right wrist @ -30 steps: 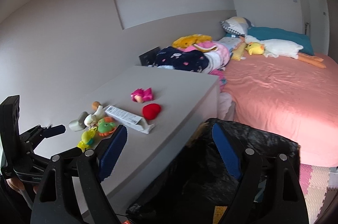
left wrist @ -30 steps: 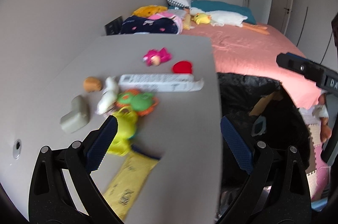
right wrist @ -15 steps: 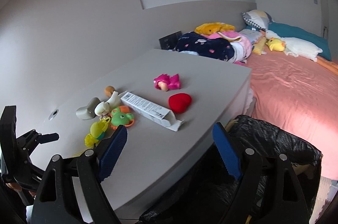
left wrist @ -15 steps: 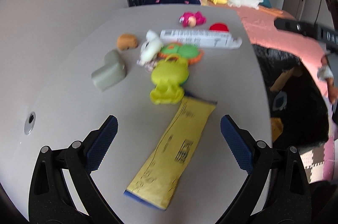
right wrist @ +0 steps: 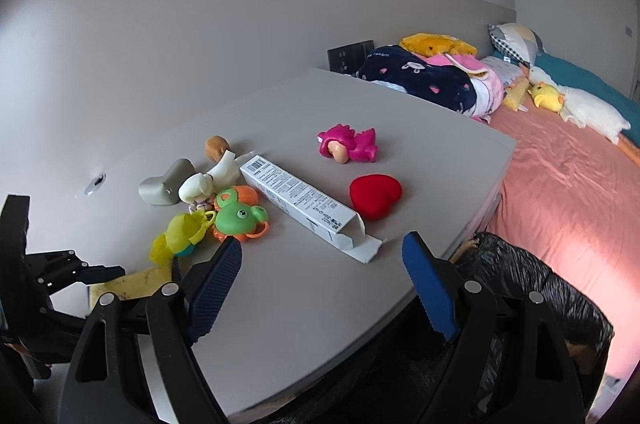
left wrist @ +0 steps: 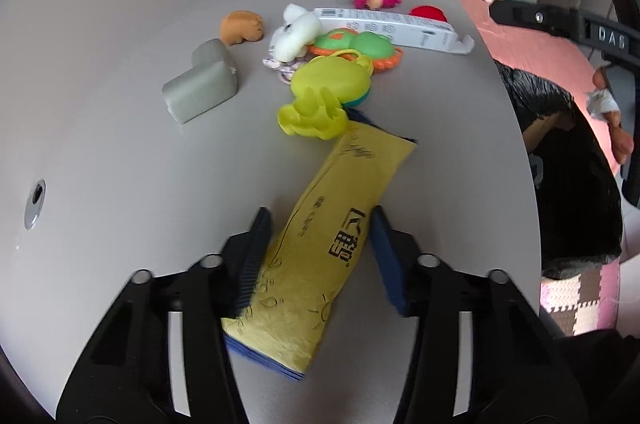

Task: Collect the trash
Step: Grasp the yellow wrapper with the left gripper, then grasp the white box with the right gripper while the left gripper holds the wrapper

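Note:
A yellow packet point(left wrist: 340, 216) with a blue back lies flat near the front of the grey table point(left wrist: 120, 151). My left gripper point(left wrist: 320, 212) straddles it, its jaws closing, with the blue pads point(left wrist: 256, 248) meeting the packet's two long edges. A long white carton point(right wrist: 300, 199) with an open flap lies mid-table. My right gripper point(right wrist: 322, 242) hovers open just in front of that carton, nothing between its fingers. A black trash bag point(right wrist: 520, 284) gapes beside the table's right edge. The yellow packet point(right wrist: 132, 284) is also partly in sight in the right wrist view.
Toys crowd the table: a yellow-green toy point(left wrist: 324, 91), a green and orange frog point(left wrist: 360, 43), a white plush point(left wrist: 294, 31), a grey block point(left wrist: 200, 83), a brown toy point(left wrist: 242, 27), a pink figure point(right wrist: 348, 145), a red heart point(right wrist: 374, 193). A pink bed point(right wrist: 568, 183) lies beyond.
My left gripper has dropped forward over the yellow packet and its jaws have closed from wide open onto its edges. My right gripper has swung left over the table toward the white carton.

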The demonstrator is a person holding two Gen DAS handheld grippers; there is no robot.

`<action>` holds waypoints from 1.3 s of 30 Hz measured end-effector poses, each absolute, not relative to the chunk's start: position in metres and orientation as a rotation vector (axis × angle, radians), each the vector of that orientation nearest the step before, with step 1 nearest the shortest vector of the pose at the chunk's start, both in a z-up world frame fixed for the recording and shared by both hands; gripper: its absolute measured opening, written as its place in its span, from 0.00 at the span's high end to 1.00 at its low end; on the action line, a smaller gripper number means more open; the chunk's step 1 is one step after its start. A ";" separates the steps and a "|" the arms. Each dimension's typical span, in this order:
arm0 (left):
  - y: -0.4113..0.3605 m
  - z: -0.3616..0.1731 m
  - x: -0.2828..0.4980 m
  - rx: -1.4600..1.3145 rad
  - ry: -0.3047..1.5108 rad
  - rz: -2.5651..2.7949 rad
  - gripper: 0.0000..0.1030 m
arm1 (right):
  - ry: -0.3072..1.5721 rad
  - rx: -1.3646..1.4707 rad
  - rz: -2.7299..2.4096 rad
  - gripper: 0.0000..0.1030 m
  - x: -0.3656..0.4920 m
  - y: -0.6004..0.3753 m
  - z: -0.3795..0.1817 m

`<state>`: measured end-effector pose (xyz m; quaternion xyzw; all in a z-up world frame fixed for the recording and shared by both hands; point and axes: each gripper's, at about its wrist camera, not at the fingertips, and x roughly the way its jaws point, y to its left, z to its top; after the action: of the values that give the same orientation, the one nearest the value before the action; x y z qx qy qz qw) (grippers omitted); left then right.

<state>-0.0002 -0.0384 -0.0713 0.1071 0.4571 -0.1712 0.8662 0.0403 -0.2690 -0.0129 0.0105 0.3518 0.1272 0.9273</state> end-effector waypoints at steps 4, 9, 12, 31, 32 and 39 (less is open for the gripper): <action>-0.030 -0.067 0.005 0.175 0.945 -0.339 0.71 | 0.731 -0.024 0.290 0.24 0.055 -0.257 -0.015; -0.023 -0.058 0.007 0.133 0.916 -0.335 0.75 | 0.770 -0.100 0.347 0.39 0.081 -0.237 -0.022; -0.015 -0.052 0.008 0.080 0.881 -0.330 0.80 | 0.784 -0.150 0.361 0.44 0.094 -0.227 -0.027; 0.012 -0.032 0.024 -0.068 0.814 -0.310 0.82 | 0.871 -0.321 0.370 0.56 0.146 -0.196 -0.057; 0.012 -0.032 0.023 -0.068 0.813 -0.310 0.82 | 0.871 -0.336 0.370 0.56 0.146 -0.194 -0.058; 0.011 -0.027 0.019 -0.086 0.804 -0.308 0.82 | 0.886 -0.313 0.392 0.72 0.143 -0.191 -0.055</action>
<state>0.0191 0.0110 -0.0272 -0.0419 0.3896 -0.1490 0.9079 0.1430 -0.1911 -0.0550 -0.1499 0.4243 0.1876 0.8731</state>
